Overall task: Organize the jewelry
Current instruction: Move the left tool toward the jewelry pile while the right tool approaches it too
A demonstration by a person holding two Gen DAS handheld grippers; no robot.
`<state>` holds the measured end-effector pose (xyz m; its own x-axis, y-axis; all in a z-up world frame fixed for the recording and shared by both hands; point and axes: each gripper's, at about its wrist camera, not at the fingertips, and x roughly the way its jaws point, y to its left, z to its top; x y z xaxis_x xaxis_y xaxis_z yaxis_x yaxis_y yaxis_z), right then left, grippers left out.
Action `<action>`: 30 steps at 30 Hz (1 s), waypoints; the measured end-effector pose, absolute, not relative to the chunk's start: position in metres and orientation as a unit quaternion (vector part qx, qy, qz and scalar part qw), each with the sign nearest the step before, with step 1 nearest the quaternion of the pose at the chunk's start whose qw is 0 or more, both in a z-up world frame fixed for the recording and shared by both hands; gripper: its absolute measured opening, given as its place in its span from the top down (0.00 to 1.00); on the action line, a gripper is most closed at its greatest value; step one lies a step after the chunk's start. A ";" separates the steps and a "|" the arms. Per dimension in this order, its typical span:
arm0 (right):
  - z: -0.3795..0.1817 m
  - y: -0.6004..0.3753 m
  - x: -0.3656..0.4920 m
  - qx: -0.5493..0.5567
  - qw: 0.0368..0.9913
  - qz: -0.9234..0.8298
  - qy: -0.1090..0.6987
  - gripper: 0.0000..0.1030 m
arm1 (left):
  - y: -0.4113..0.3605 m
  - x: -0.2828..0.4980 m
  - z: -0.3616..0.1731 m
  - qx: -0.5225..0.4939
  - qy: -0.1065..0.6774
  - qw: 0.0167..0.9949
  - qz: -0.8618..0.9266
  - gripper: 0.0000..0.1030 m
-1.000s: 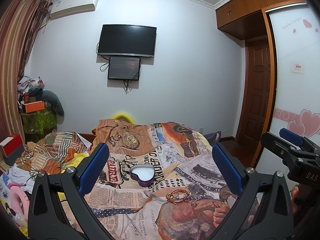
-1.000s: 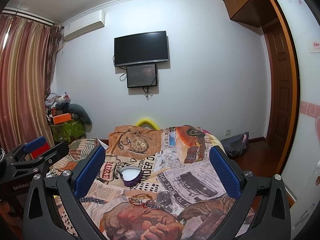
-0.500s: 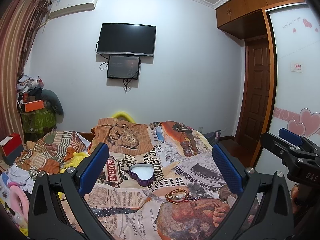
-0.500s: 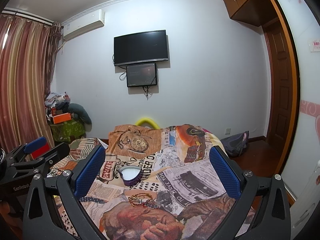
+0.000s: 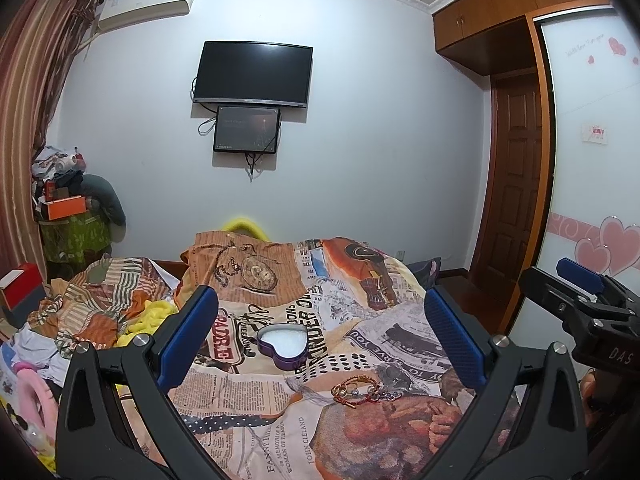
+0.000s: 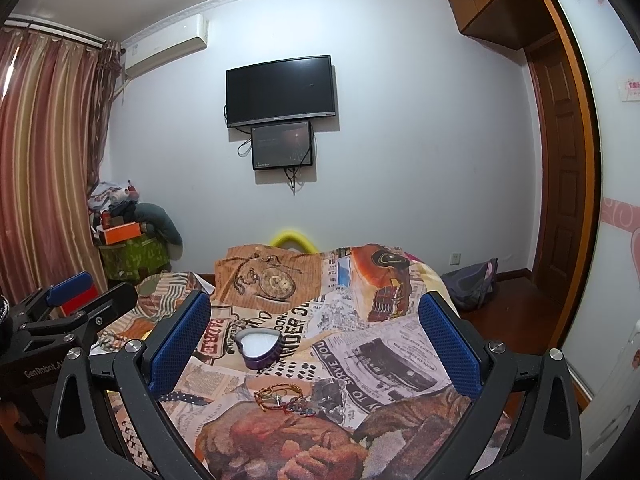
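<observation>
A small pile of jewelry (image 5: 362,390), gold and red bracelets with a beaded chain, lies on the printed bedspread; it also shows in the right wrist view (image 6: 286,400). Just beyond it stands an open purple heart-shaped box (image 5: 283,345) with a white lining, also in the right wrist view (image 6: 260,347). My left gripper (image 5: 320,340) is open and empty, held above the bed short of the jewelry. My right gripper (image 6: 314,344) is open and empty, beside it on the right. Each gripper shows at the edge of the other's view.
The bedspread (image 5: 280,432) fills the foreground. Crumpled striped bedding and clothes (image 5: 100,304) lie at the left. Two screens (image 5: 252,74) hang on the far wall. A wooden door (image 5: 520,184) and wardrobe stand at the right. A bag (image 6: 474,284) lies on the floor.
Both grippers have tilted very slightly; the scene has barely shifted. The jewelry and the box have not moved.
</observation>
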<state>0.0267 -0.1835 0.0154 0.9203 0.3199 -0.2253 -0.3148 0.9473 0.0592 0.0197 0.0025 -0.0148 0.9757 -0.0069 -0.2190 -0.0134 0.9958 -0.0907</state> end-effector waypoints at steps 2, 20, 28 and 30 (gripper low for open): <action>0.016 -0.183 0.027 0.010 0.980 0.161 0.119 0.00 | 0.002 0.023 -0.016 -0.045 0.113 0.993 0.001 0.00; -0.024 -0.190 0.075 0.003 0.970 0.134 0.200 0.00 | 0.017 0.093 -0.072 -0.047 0.220 0.974 0.020 0.00; -0.056 -0.195 0.104 -0.011 0.951 0.149 0.272 0.00 | 0.022 0.133 -0.127 -0.049 0.317 0.947 -0.011 0.18; -0.065 -0.194 0.111 -0.016 0.945 0.155 0.289 0.00 | 0.023 0.140 -0.139 -0.051 0.339 0.939 -0.020 0.27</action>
<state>0.1110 -0.1941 -0.0652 0.7853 0.2843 -0.5500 -0.3024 0.9513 0.0600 0.1402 0.0230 -0.1394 0.7699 -0.0726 -0.6340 0.0030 0.9939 -0.1102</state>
